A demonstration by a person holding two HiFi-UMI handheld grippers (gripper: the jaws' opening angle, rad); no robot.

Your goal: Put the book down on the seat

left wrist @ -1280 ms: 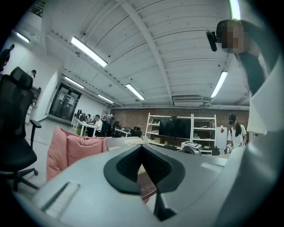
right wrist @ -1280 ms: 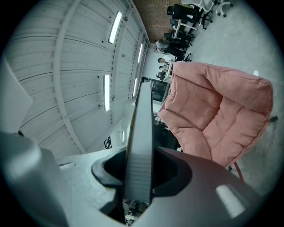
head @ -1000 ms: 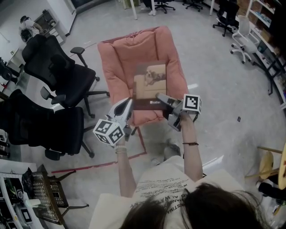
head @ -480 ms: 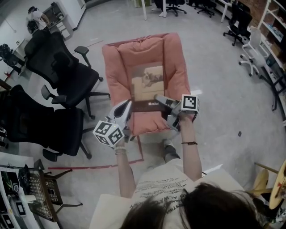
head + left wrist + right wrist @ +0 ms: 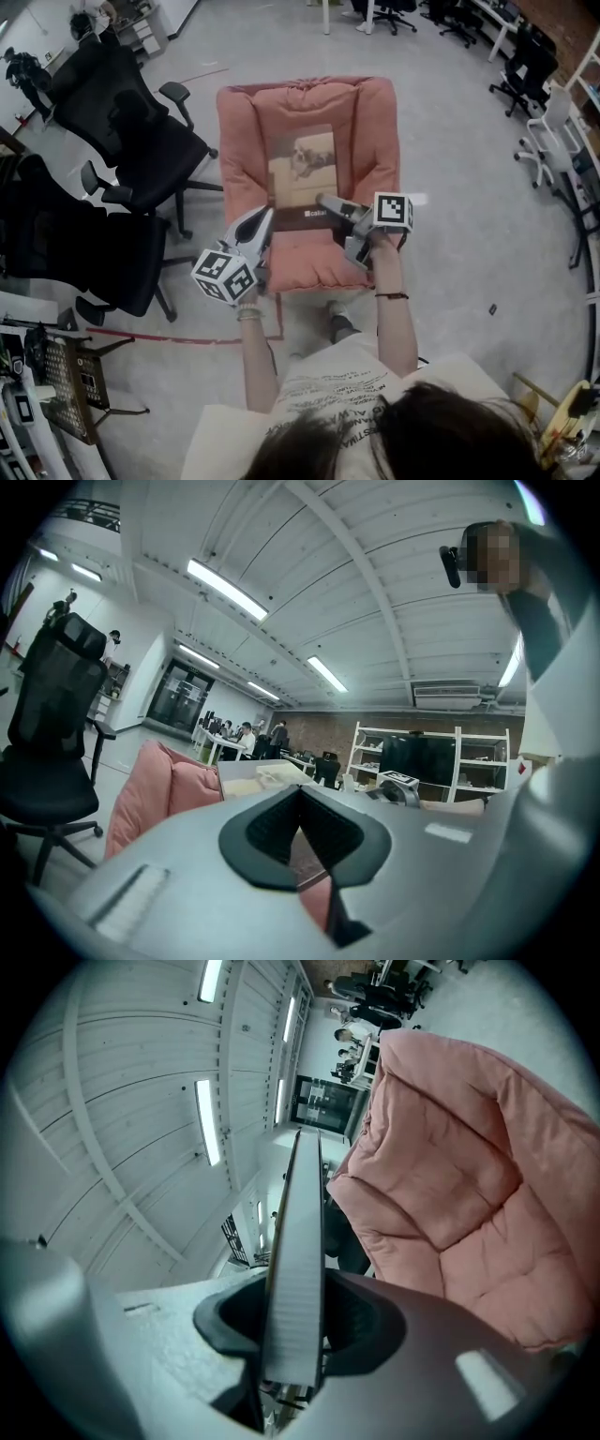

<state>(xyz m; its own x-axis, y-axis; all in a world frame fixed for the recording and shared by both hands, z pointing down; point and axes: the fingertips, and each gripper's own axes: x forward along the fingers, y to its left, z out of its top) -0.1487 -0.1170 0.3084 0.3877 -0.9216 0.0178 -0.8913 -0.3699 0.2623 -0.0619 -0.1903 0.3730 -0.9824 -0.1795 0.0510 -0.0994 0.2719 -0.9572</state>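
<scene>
A pink cushioned seat [image 5: 352,131] stands in the middle of the head view. Over its cushion is a tan book [image 5: 302,173] with a dog picture on the cover and a dark strip along its near edge. My right gripper [image 5: 326,201] is shut on the book's near right corner. In the right gripper view the white page edges [image 5: 295,1241] run straight up between the jaws of my right gripper [image 5: 293,1335], with the pink seat [image 5: 469,1185] beyond. My left gripper [image 5: 264,216] hovers just left of the book, shut and holding nothing. Its jaws meet in the left gripper view, where my left gripper [image 5: 302,799] points past the seat's edge [image 5: 155,789].
Two black office chairs [image 5: 131,122] [image 5: 66,253] stand close to the seat's left side. A red tape line [image 5: 187,338] runs across the floor near the seat's front. A wire rack [image 5: 70,384] is at the bottom left. More chairs [image 5: 553,122] and shelves stand at the right.
The head view has swung, so the seat sits a little farther right in the picture. The book stays in my right gripper over the seat. The left gripper keeps its place beside it.
</scene>
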